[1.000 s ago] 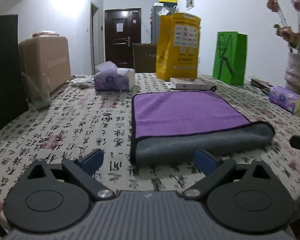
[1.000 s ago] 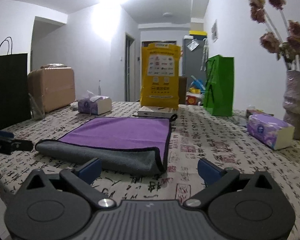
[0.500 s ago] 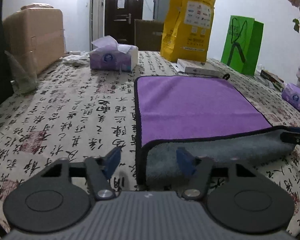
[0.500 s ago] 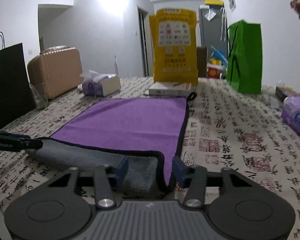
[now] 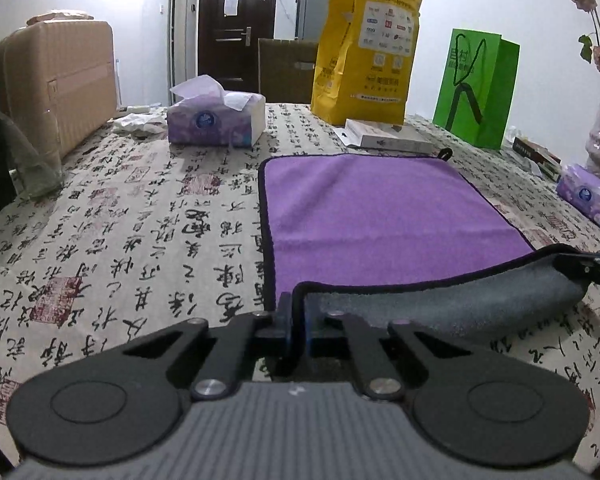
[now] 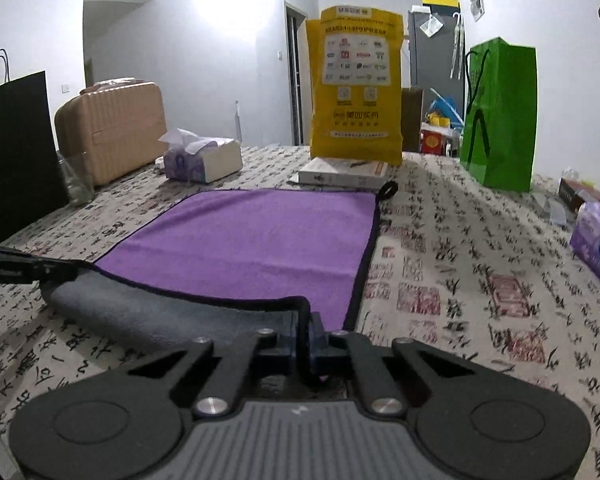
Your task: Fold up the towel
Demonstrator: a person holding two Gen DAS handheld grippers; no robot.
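A purple towel [image 5: 376, 208] with a grey underside and dark edging lies on the patterned tablecloth; it also shows in the right wrist view [image 6: 256, 240]. Its near edge is turned up, grey side showing. My left gripper [image 5: 297, 322] is shut on the towel's near left corner. My right gripper [image 6: 305, 336] is shut on the near right corner. Each gripper shows at the edge of the other's view: the right one [image 5: 588, 266] and the left one [image 6: 24, 268].
A tissue box [image 5: 216, 120], a yellow bag [image 5: 366, 48], a green bag [image 5: 476, 88], a flat white box [image 5: 388, 138] and a tan suitcase [image 5: 56, 80] stand beyond the towel. A second tissue pack [image 6: 598, 244] lies right. A black bag [image 6: 16, 152] stands left.
Both grippers moved forward to the towel's near edge and closed from wide open onto its two near corners. The edge is now lifted slightly.
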